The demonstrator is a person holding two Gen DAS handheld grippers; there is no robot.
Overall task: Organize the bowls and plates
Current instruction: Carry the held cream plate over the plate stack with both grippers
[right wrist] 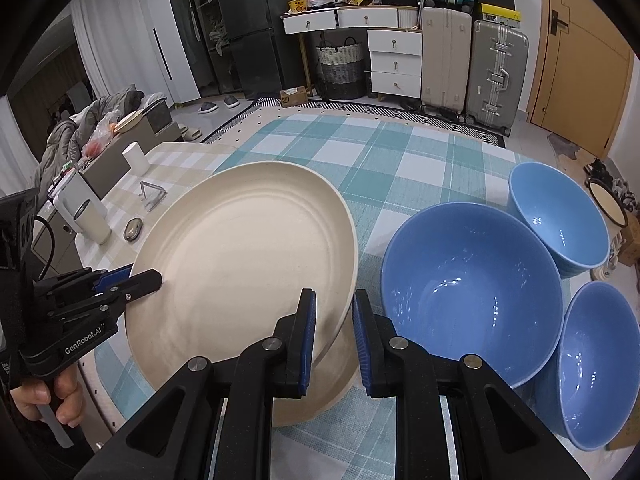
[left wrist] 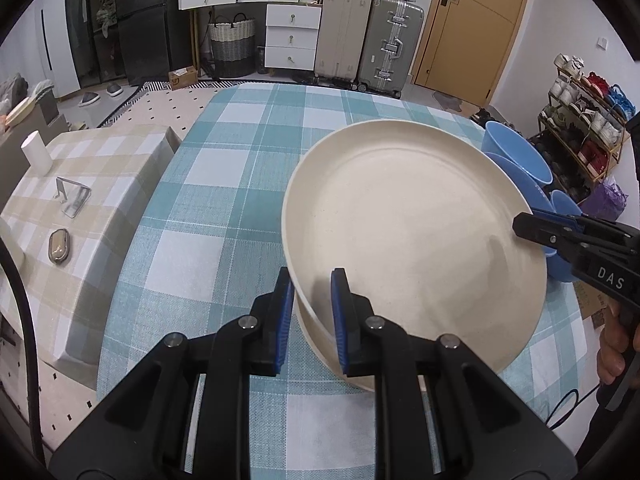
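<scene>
A cream plate (left wrist: 412, 232) is held tilted above a second cream plate (left wrist: 320, 332) on the teal checked tablecloth (left wrist: 224, 184). My left gripper (left wrist: 310, 312) straddles its near rim, with one finger on each side. My right gripper (right wrist: 334, 340) straddles the opposite rim of the same plate (right wrist: 240, 264); the lower plate (right wrist: 316, 392) shows beneath. Each gripper shows in the other's view, at the plate's edge: the right gripper (left wrist: 528, 226) and the left gripper (right wrist: 136, 282). Three blue bowls stand to the right: a large bowl (right wrist: 472, 300), a far bowl (right wrist: 560, 216) and a near bowl (right wrist: 596, 364).
A lower side table (left wrist: 80, 216) with a beige checked cloth stands left, holding a white cup (left wrist: 37, 156), a metal stand (left wrist: 74, 196) and a small dark case (left wrist: 59, 246). Suitcases (left wrist: 368, 48), drawers and a door are behind the table.
</scene>
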